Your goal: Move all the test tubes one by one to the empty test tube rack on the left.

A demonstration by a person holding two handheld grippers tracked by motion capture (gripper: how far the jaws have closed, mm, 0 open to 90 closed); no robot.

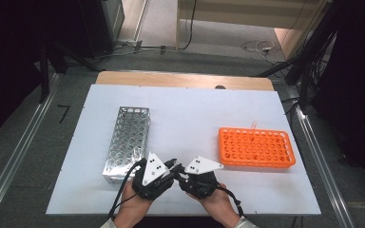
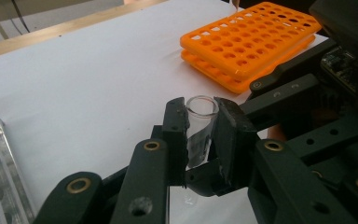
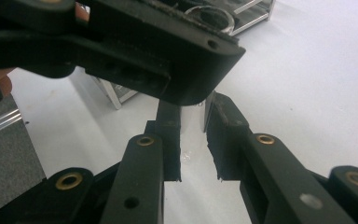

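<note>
Both tongs, left [image 1: 175,166] and right [image 1: 181,175], are clamped on the same clear test tube [image 2: 200,128] near the surface's [image 1: 185,114] front edge. If I pull unevenly, that glass could crack or slip out.

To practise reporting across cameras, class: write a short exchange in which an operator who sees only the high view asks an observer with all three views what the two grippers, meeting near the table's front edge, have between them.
Operator: From above, the two grippers meet tip to tip. Is anything between them?
Observer: Yes. The left gripper is shut on a clear tube, which stands roughly upright between its pads.
Operator: And the right gripper?
Observer: Its jaws flank the same tube lower down and seem to grip it too.
Operator: Anything in the tube?
Observer: It looks empty, and its open mouth rises just past the left jaw tips.
</note>
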